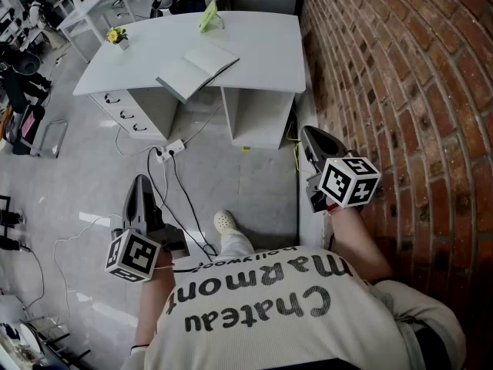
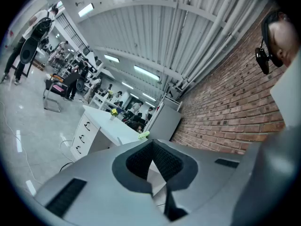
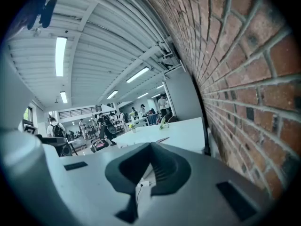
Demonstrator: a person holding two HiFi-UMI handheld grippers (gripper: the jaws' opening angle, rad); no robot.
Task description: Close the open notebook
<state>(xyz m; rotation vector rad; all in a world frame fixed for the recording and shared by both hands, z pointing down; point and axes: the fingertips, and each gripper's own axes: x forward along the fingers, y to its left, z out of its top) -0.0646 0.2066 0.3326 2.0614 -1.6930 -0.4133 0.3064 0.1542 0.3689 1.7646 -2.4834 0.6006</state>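
The open notebook (image 1: pixel 197 69) lies spread flat near the front edge of a white desk (image 1: pixel 254 52), far ahead of me. In the right gripper view only its thin edge (image 3: pixel 162 139) shows on the desk top. My left gripper (image 1: pixel 140 180) is held low over the grey floor, well short of the desk, jaws shut with nothing between them. My right gripper (image 1: pixel 306 132) hovers close to the brick wall, right of the desk's front, also shut and empty. In both gripper views, the left gripper (image 2: pixel 151 160) and the right gripper (image 3: pixel 149 166) show their pads meeting.
A brick wall (image 1: pixel 400 75) runs along the right. On the desk stand a small yellow flower pot (image 1: pixel 116 36) and a green object (image 1: pixel 209 18). A power strip (image 1: pixel 171 149) with trailing cables lies on the floor below the desk. Drawers (image 1: pixel 123 110) sit under its left side.
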